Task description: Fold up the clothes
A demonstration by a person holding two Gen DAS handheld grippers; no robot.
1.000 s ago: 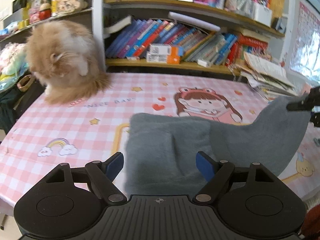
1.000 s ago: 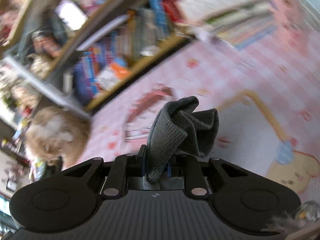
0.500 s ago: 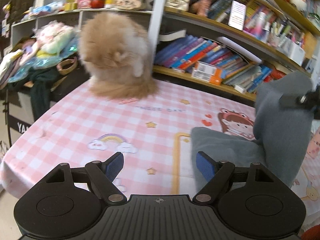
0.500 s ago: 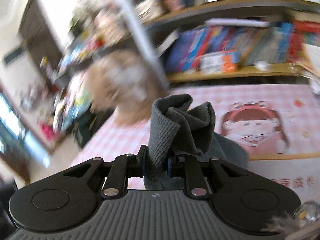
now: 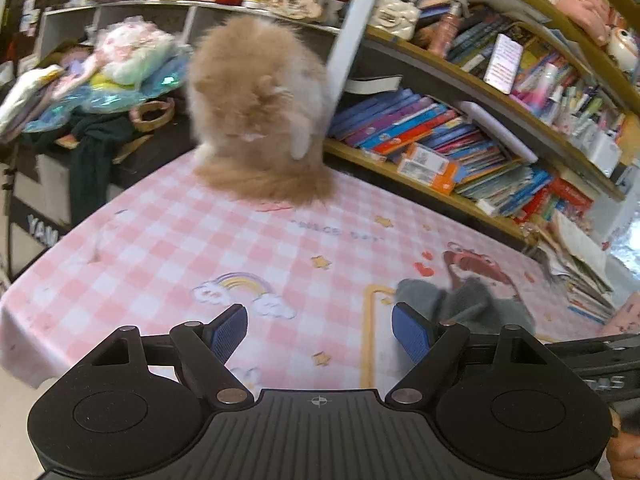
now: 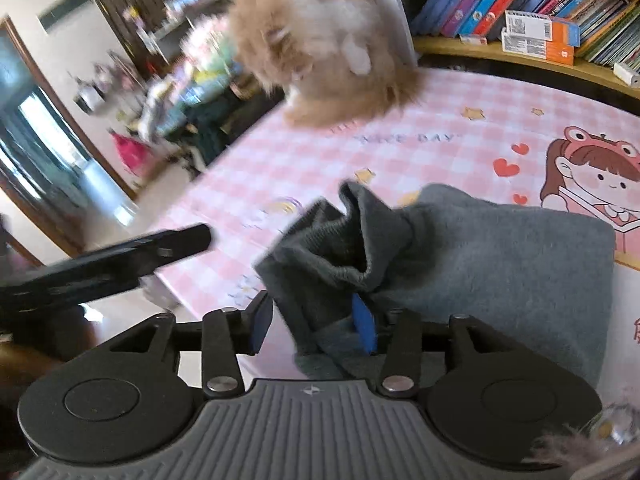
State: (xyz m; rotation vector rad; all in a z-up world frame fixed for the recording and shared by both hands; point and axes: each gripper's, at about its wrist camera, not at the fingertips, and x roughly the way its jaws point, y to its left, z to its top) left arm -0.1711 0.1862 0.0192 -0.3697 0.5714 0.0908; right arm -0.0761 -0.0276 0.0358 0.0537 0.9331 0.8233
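Observation:
A grey knit garment (image 6: 500, 264) lies doubled over on the pink checked tablecloth (image 6: 440, 148). Its bunched corner (image 6: 340, 240) stands up between the fingers of my right gripper (image 6: 312, 322), which is open; the cloth still drapes against the right blue pad (image 6: 364, 320). In the left wrist view the same garment (image 5: 468, 304) shows low at the right, beyond the right fingertip. My left gripper (image 5: 320, 332) is open with nothing between its pads, over bare tablecloth (image 5: 200, 248). In the right wrist view the left gripper's black body (image 6: 120, 256) reaches in from the left.
A fluffy orange cat (image 5: 260, 120) sits on the table's far side by a white shelf post (image 5: 352, 28). Bookshelves (image 5: 440, 136) line the back. A pile of clothes and bags (image 5: 100, 80) stands off the left edge. The table edge (image 6: 192, 280) runs near the grippers.
My right gripper swung the garment's corner over to the left, lowered it onto the cloth, and opened its jaws. My left gripper drew left, off the garment.

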